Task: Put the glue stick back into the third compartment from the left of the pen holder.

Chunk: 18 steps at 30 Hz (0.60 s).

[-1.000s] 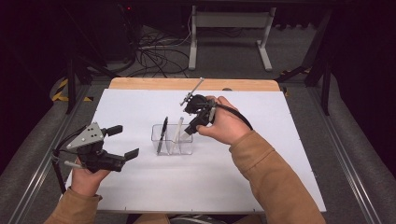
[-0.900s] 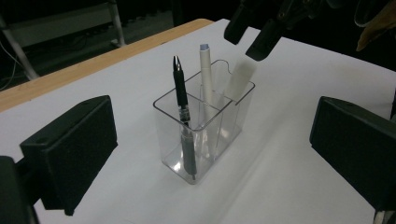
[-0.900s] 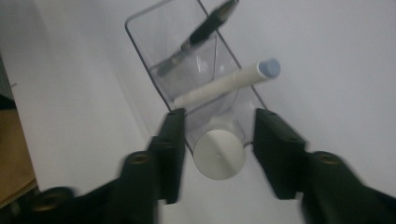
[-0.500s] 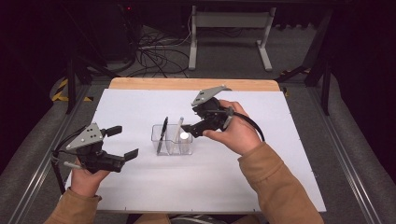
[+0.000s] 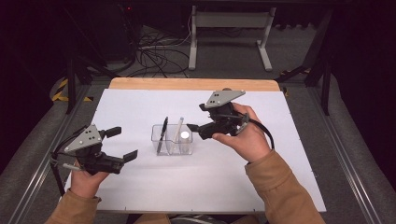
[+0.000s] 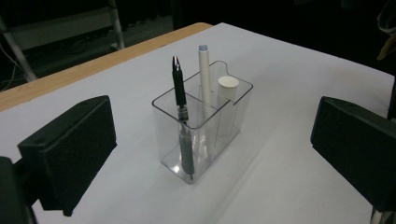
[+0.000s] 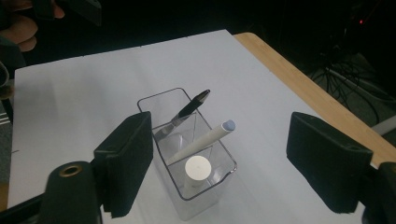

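Clear holder mid-table, grippers flanking, apart

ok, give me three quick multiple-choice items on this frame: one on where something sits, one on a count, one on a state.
1. Where does the black pen stand?
A. flat on the table
B. in the clear organizer
C. in the right hand-held gripper

2. How many items are in the organizer?
A. one
B. five
C. three

3. How do the jaws of the right hand-held gripper stand?
A. open, holding nothing
B. shut on the white pen
C. shut on the organizer's wall

Key: 1 B, the black pen leans in an end compartment. 2 C, the black pen, the white pen and a short white cylinder. 3 A, the right gripper view shows a wide gap between them.
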Available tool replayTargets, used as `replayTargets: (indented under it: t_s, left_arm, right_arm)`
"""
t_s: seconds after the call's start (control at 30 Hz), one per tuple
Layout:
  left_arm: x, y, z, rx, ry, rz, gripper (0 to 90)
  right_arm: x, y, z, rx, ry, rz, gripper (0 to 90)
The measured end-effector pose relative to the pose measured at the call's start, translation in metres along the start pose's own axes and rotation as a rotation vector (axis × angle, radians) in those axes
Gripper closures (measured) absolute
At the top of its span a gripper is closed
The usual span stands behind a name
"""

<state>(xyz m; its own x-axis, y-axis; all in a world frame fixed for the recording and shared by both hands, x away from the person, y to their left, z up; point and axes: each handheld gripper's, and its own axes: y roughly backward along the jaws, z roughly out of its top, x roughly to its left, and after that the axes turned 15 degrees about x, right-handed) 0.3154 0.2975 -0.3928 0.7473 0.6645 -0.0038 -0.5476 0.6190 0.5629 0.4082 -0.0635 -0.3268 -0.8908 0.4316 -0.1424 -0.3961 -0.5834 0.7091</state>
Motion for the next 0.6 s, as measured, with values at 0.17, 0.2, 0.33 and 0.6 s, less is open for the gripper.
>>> replayTargets:
  t_s: [0.17,0.2,0.33,0.6]
  left_arm:
    - [-0.003,0.005,-0.002,-0.053,-0.012,0.001,0.2]
    - [-0.004,0.005,-0.003,-0.057,-0.018,0.001,0.2]
    - [-0.008,0.001,-0.004,-0.056,-0.049,-0.020,0.1]
    - [-0.016,-0.002,-0.008,-0.043,-0.066,0.011,0.0]
  right_arm:
    - [0.001,0.006,-0.014,-0.028,0.027,-0.022,23.0]
    - [0.001,0.008,-0.017,-0.044,0.026,-0.025,22.7]
    - [-0.001,0.015,-0.031,-0.105,0.002,-0.017,22.1]
    - [-0.003,0.023,-0.063,-0.158,-0.078,-0.005,16.0]
